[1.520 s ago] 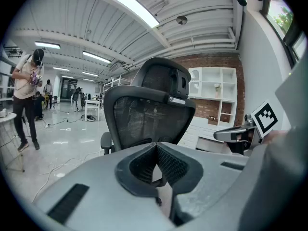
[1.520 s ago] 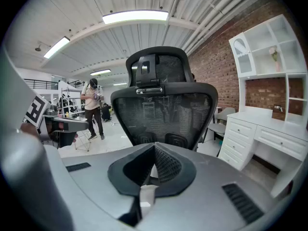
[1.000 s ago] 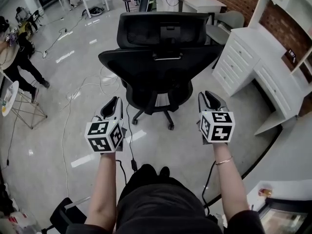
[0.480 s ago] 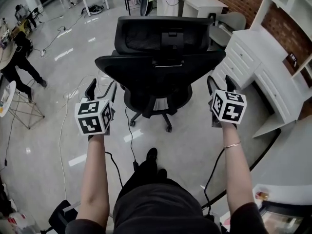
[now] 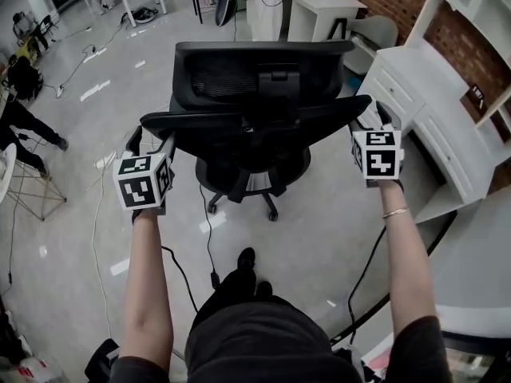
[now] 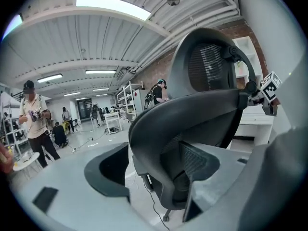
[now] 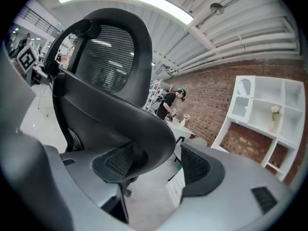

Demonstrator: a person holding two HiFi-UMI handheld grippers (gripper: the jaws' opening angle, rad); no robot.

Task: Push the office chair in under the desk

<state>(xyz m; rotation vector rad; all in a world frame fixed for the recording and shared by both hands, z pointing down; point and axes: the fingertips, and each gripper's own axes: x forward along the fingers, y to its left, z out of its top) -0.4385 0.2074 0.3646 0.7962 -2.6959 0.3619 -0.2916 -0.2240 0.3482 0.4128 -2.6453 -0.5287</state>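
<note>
Office chair [image 5: 255, 106] stands on the floor ahead, its back toward me, well apart from the white worktop [image 5: 319, 6] at the far side, which I take for the target. Left tongs [image 5: 152, 140] are at the left edge of the backrest, right tongs [image 5: 369, 124] at its right edge. Both are opening, nearly wide. Each has the backrest rim between its jaws, and no pad visibly presses it. Recommendation: bear on both rims at equal height and push evenly, so the castors do not swing the chair. The floor cable [image 5: 209, 246] near the base may snag a wheel.
</note>
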